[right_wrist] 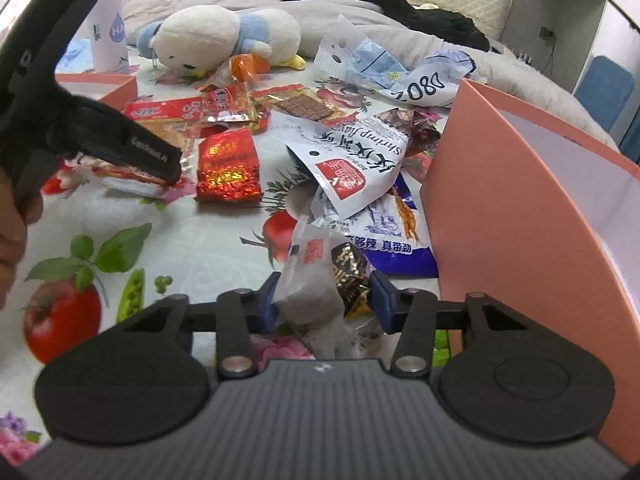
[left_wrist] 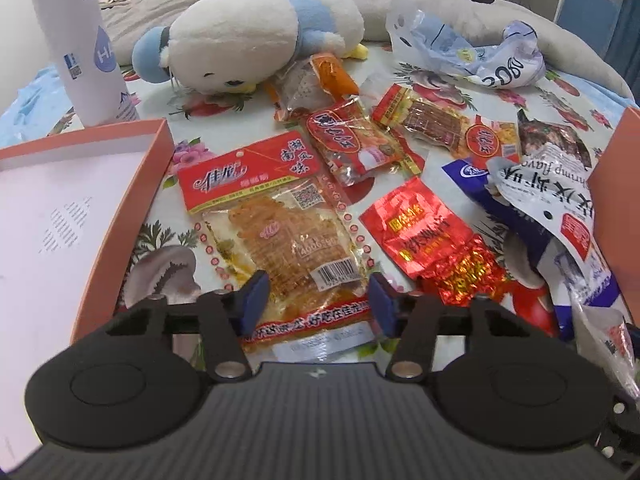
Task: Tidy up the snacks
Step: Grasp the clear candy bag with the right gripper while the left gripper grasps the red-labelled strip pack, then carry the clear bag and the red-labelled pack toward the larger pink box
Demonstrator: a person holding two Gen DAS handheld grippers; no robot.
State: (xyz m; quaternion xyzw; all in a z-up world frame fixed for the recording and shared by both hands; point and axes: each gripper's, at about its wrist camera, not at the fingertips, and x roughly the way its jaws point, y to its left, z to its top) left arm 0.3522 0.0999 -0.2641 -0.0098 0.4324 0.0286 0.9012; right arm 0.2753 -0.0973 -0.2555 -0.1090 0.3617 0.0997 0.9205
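Note:
A clear packet of orange spicy strips with a red header point(left_wrist: 280, 232) lies on the flowered cloth, and my left gripper point(left_wrist: 318, 302) is shut on its near end. The right wrist view shows that gripper's black fingers point(right_wrist: 156, 156) over the packet point(right_wrist: 160, 110), whose near end is lifted a little. My right gripper point(right_wrist: 324, 300) is shut on a crumpled clear bag point(right_wrist: 316, 280) that holds grey contents and a black-and-gold wrapped sweet. A pink box point(right_wrist: 500, 200) stands just right of it. A second pink box point(left_wrist: 156, 152) with a white inside lies left of the left gripper.
Several more packets are scattered ahead: a red foil one point(left_wrist: 424, 232), a white shrimp-chips bag point(left_wrist: 540, 192) and small red ones point(left_wrist: 352, 140). A plush toy point(left_wrist: 248, 36), a white bottle point(left_wrist: 80, 40) and a grey blanket point(left_wrist: 460, 12) lie behind. A hand point(right_wrist: 12, 232) shows at the left edge.

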